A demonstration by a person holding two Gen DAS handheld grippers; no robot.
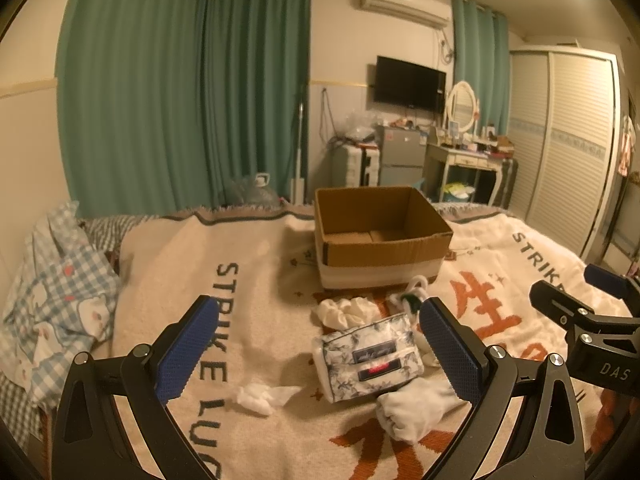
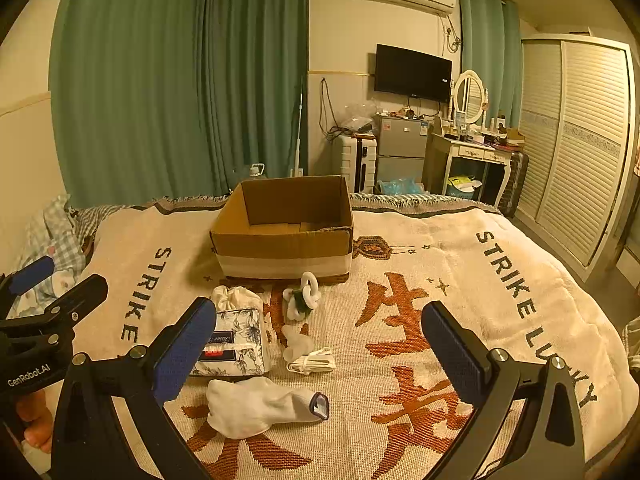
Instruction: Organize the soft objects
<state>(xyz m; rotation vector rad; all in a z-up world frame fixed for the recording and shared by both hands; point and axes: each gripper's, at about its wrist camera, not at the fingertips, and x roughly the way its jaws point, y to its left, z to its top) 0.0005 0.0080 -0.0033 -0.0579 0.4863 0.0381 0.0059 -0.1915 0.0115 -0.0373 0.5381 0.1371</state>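
An open cardboard box (image 1: pixel 380 236) (image 2: pixel 286 228) stands on the bed blanket. In front of it lie a floral tissue pack (image 1: pixel 370 356) (image 2: pixel 238 342), a cream drawstring pouch (image 1: pixel 346 310) (image 2: pixel 236 298), a white glove (image 1: pixel 416 410) (image 2: pixel 260 406), a white ring plush toy (image 1: pixel 412 296) (image 2: pixel 302 294), a folded white strap (image 2: pixel 312 362) and a crumpled tissue (image 1: pixel 262 396). My left gripper (image 1: pixel 320 348) is open above the tissue pack. My right gripper (image 2: pixel 318 354) is open above the glove and strap. Both are empty.
A cream blanket (image 2: pixel 460 288) with orange characters covers the bed. A blue checked quilt (image 1: pixel 56 304) is bunched at the left edge. Green curtains, a small fridge (image 2: pixel 400 148), a dressing table (image 2: pixel 472 156) and a wardrobe stand beyond the bed.
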